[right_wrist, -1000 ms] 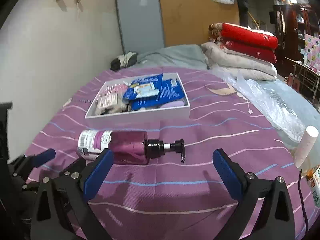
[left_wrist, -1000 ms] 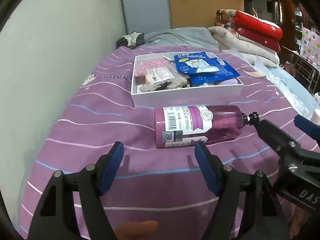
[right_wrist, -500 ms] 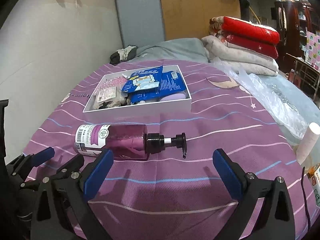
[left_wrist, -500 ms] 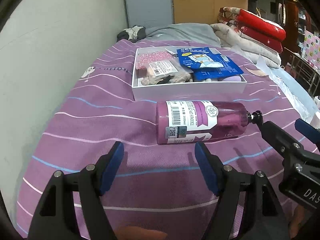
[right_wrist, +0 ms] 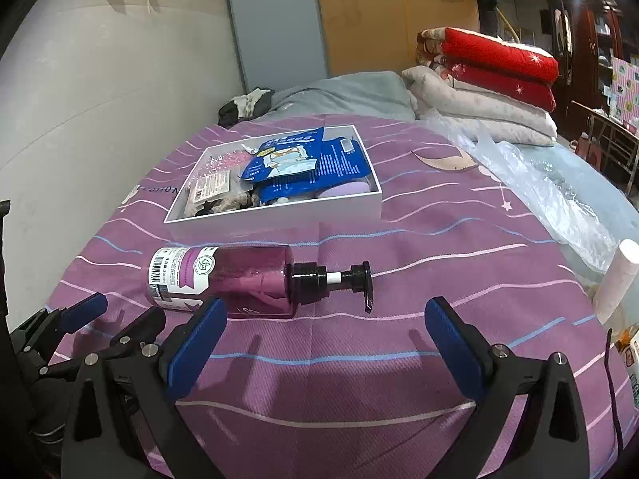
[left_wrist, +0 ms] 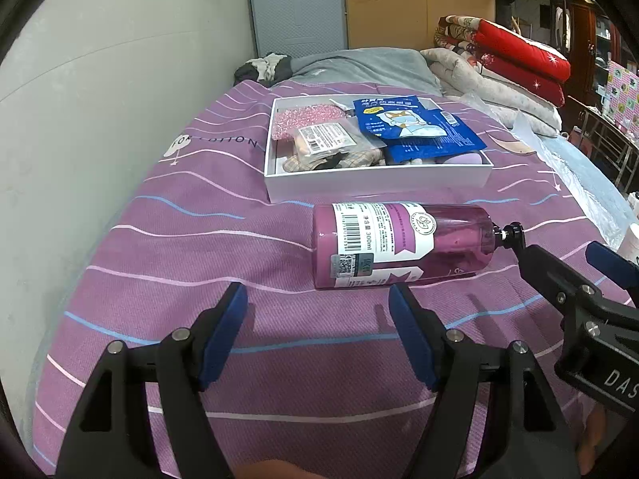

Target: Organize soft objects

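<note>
While both claws hover with jaws spread and empty, the bottle [left_wrist: 403,245] lies on its side on the bedspread [left_wrist: 199,255], just ahead of the left claw [left_wrist: 317,337], between it and the box [left_wrist: 375,184]. Its long axis runs crosswise, pump toward the right claw [right_wrist: 325,343]. Its label reads "300ml"; the bedspread print ends in "TION".
</note>
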A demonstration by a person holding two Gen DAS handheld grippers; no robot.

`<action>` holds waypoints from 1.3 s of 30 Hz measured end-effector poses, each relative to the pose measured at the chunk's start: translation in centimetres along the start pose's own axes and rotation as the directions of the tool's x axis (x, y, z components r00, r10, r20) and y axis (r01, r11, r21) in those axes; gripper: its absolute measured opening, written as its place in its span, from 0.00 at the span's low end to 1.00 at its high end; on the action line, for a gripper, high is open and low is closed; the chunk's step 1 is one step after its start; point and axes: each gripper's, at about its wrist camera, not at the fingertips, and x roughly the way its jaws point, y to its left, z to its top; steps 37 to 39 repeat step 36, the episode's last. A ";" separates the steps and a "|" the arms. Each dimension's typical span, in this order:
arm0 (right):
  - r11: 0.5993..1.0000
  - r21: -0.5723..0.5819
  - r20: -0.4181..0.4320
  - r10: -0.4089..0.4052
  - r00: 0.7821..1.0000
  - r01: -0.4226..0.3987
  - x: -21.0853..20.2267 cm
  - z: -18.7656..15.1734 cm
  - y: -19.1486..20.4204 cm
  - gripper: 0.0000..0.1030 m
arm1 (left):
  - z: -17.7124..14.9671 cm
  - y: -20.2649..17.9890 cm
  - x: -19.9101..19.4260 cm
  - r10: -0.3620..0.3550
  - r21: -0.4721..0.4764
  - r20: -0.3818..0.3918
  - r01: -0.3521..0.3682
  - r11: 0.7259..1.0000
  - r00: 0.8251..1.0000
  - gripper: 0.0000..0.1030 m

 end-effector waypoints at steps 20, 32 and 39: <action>0.999 0.043 -0.050 0.004 0.999 -0.002 0.9 0.0 -0.9 0.98 | 0.0 0.0 0.1 0.004 0.002 -0.004 -0.004 1.000 1.000 0.72; 0.998 0.060 -0.072 0.009 0.997 -0.005 1.2 -0.1 -1.2 0.98 | 0.0 0.0 0.3 0.001 0.008 -0.008 -0.001 1.000 1.000 0.69; 0.997 0.077 -0.168 0.041 0.985 -0.028 2.5 -0.2 -1.5 0.99 | 0.5 0.0 -0.6 -0.017 0.014 -0.013 0.018 1.000 1.000 0.68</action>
